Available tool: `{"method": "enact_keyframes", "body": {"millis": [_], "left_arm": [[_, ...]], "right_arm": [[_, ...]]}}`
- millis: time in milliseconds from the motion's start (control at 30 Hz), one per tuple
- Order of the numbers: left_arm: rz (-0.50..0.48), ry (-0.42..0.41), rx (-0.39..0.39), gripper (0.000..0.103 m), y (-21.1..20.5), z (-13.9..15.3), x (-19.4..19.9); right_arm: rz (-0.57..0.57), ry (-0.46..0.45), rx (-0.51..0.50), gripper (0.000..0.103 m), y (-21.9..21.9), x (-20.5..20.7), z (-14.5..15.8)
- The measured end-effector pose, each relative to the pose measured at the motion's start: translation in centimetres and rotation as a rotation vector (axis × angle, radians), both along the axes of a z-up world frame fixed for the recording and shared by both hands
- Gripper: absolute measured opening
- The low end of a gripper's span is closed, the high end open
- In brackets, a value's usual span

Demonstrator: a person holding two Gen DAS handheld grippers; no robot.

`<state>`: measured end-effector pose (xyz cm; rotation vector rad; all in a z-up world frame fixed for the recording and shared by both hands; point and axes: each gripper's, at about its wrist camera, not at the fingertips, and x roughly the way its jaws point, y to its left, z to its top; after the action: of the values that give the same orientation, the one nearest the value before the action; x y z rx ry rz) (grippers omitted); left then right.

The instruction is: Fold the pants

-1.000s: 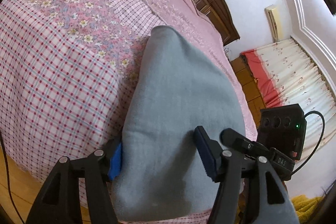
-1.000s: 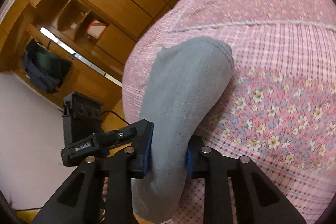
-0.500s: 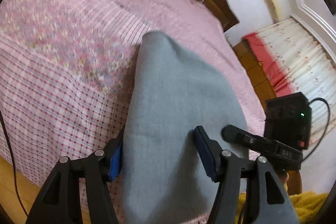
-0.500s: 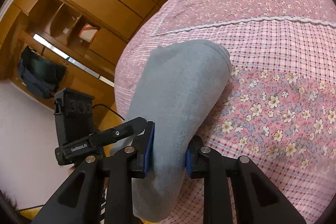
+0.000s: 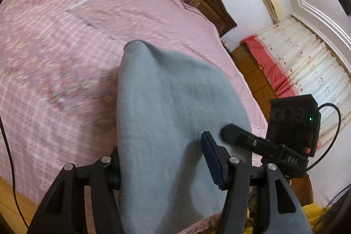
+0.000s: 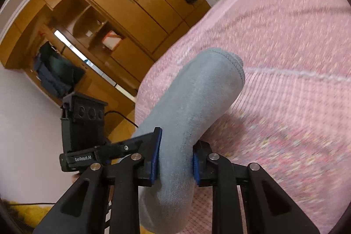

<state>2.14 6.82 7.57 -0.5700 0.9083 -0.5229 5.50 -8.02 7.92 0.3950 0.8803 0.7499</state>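
The grey pants [image 5: 175, 115] hang between 2 grippers above the bed's [image 5: 65, 36] near edge. The right gripper [image 6: 175, 159] pinches a bunched end; the left gripper [image 5: 162, 159], just closing, straddles wide fabric that could slip free

Black claws [image 6: 175, 159], blue pads [image 6: 156, 155]

Grey fleece pants [image 5: 173, 115], soft matte fabric, folded into a thick bundle and held up off the pink bed [image 5: 65, 41], draping toward it at the far end. One end runs wide between my left claw [image 5: 162, 159] pads; the other is bunched into a roll, ribbed cuff at its far tip, pinched in my right claw [image 6: 175, 159].
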Motion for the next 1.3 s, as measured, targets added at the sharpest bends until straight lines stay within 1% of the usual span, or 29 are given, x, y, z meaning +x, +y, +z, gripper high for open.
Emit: {"method": "enact_keyframes", "body": {"millis": [100, 200, 333, 400, 500, 600, 700, 767, 833, 900, 967, 1067, 1200, 1300], "left_arm": [[-0.024, -0.03, -0.018, 0.06, -2.4, 0.8, 1.2], [-0.051, -0.061, -0.015, 0.06, -4.5, 1.8, 2.5], [-0.093, -0.101, -0.006, 0.06, -8.6, 2.8, 4.7], [-0.111, -0.111, -0.005, 0.06, -10.5, 2.8, 5.5], [-0.144, -0.125, -0.003, 0.06, -13.7, 2.7, 7.6], [-0.187, -0.125, 0.015, 0.06, -17.4, 1.8, 9.8], [-0.217, -0.114, 0.044, 0.06, -19.7, 0.5, 10.8], [-0.235, -0.08, 0.086, 0.06, -21.5, -1.0, 11.8], [-0.238, -0.056, 0.132, 0.06, -22.3, -2.1, 11.8], [-0.239, -0.047, 0.168, 0.06, -22.6, -2.9, 11.6], [-0.237, -0.036, 0.176, 0.06, -22.5, -3.2, 11.2], [-0.218, -0.046, 0.192, 0.06, -21.8, -2.8, 10.3], [-0.187, -0.082, 0.256, 0.06, -20.9, -1.6, 8.8], [-0.168, -0.093, 0.287, 0.06, -20.5, -1.0, 7.6]], "right_arm": [[-0.014, -0.044, -0.022, 0.025, -2.2, 0.0, 1.5], [-0.032, -0.089, -0.049, 0.025, -4.9, 0.3, 2.7], [-0.074, -0.115, -0.048, 0.025, -8.8, 0.7, 3.4], [-0.096, -0.121, -0.042, 0.025, -10.9, 1.1, 3.4], [-0.133, -0.126, -0.053, 0.025, -14.0, 1.5, 2.9], [-0.171, -0.126, -0.11, 0.025, -16.4, 2.2, 1.9], [-0.224, -0.073, -0.157, 0.025, -18.7, 3.0, 0.0], [-0.272, -0.011, -0.17, 0.028, -20.3, 3.3, -1.9], [-0.305, 0.021, -0.175, 0.031, -21.2, 3.3, -3.3], [-0.324, 0.028, -0.175, 0.034, -21.6, 3.1, -4.1], [-0.351, 0.021, -0.197, 0.04, -21.8, 2.7, -4.1], [-0.382, 0.018, -0.255, 0.041, -21.2, 2.4, -3.3], [-0.429, 0.004, -0.337, 0.041, -18.9, 1.3, -1.8], [-0.463, 0.007, -0.324, 0.041, -19.2, -0.7, -1.6]]}}
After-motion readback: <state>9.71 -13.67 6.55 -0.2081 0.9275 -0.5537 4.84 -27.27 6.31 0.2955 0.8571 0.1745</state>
